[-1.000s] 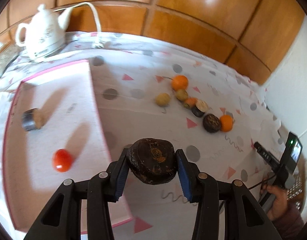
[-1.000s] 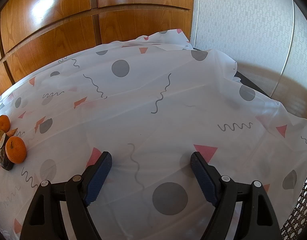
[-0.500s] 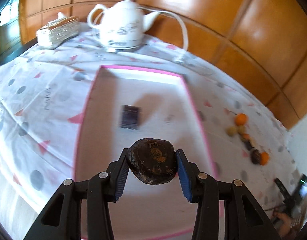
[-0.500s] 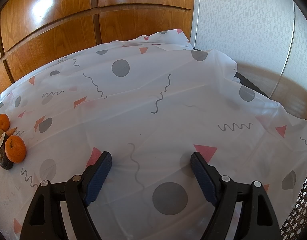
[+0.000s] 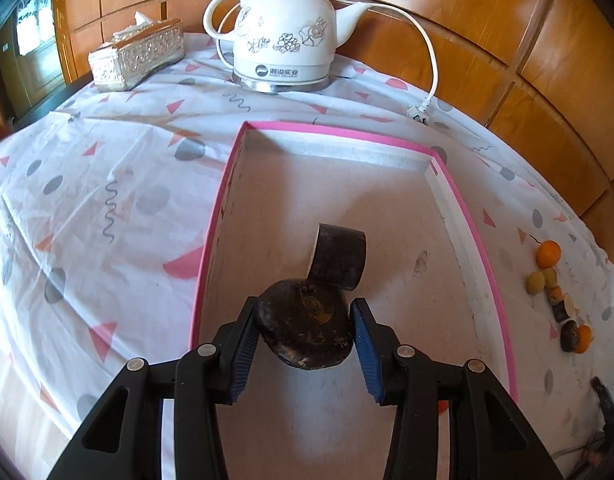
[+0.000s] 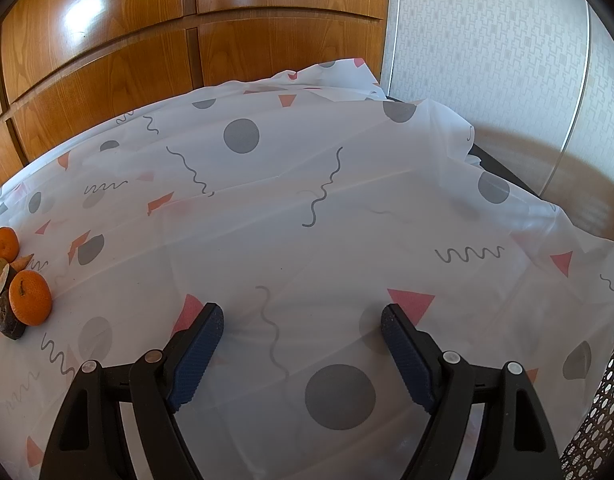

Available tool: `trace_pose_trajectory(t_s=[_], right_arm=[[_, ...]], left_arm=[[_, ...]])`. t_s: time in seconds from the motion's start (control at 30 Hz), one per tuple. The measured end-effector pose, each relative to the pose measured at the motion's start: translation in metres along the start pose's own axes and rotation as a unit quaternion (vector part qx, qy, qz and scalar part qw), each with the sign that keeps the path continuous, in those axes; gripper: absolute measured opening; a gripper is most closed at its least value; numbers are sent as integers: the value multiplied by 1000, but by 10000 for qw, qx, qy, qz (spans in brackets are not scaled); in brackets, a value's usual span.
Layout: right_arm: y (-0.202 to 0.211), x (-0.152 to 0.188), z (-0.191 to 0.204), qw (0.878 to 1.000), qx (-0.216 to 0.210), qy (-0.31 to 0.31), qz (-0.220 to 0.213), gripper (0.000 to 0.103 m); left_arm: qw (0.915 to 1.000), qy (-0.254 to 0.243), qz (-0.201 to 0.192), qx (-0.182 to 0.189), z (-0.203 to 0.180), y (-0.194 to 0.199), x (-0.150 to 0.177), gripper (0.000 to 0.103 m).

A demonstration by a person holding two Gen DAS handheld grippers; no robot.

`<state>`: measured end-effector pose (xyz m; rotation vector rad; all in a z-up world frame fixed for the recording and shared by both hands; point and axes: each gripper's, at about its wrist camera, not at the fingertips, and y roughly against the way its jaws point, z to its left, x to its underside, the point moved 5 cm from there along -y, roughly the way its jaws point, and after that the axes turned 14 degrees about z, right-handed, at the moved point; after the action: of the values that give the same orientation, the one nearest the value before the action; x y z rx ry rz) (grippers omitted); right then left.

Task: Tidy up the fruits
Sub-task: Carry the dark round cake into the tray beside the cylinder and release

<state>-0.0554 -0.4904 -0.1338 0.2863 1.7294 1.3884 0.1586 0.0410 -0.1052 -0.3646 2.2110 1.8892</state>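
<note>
Left wrist view, largest first: patterned tablecloth (image 5: 107,184); pink-rimmed tray (image 5: 213,236), now filling the frame where a second ago it lay off to one side, so delivery looks close. Left gripper (image 5: 305,332) clamped on a dark flattened fruit (image 5: 305,330), held over the tray's near half, broad face to the camera, long axis spanning pad to pad. Dark cylindrical piece (image 5: 339,258) rests just beyond it. Loose fruits (image 5: 547,254) lie outside the tray. Right gripper (image 6: 303,334): jaws apart, empty, unmoved.
</note>
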Motion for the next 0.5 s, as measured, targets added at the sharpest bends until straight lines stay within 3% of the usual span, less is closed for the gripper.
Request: trace_pose_trajectory(t_s=[0.13,0.3,0.5], right_arm=[[0,0,0,10000,-7,-4,-3,82],[0,0,0,10000,-8,-4,-4,82],[0,0,0,10000,-8,-5,-9,82]], left_arm=[[9999,6,-162,-30,-3,8,-4,55],[9995,32,-318,-60,-1,22,5,56],[9975,499,-492,-101,16,40,25,57]])
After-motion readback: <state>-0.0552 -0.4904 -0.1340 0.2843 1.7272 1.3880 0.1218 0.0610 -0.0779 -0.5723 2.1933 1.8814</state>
